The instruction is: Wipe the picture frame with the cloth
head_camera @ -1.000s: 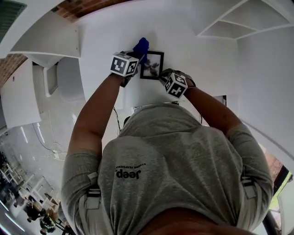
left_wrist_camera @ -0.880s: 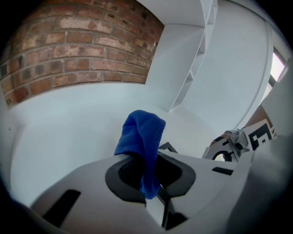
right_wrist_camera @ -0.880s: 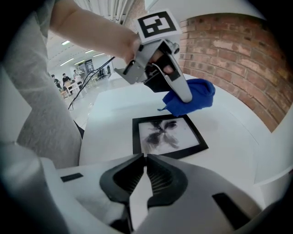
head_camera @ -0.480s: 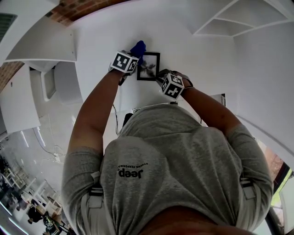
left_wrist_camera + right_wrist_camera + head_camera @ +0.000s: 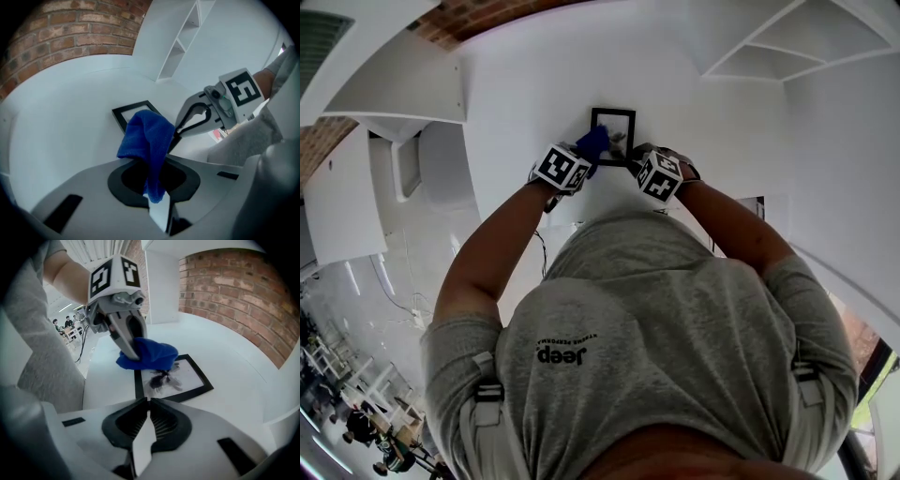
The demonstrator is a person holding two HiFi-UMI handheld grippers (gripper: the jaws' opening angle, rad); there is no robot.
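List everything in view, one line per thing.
black rectangular picture frame: one, black border around a white print with a dark motif, flat on the table
blue fabric cloth: one, blue, bunched on the frame's far corner
white table: one, white, under the frame
red brick wall: one, red-brown, behind the table
white shelf unit: one, white, beyond the table
grey T-shirt: one, grey, on the person
left tongs: one, grey with marker cube, shut on the cloth
right tongs: one, grey with marker cube, shut, tips at the frame's near edge
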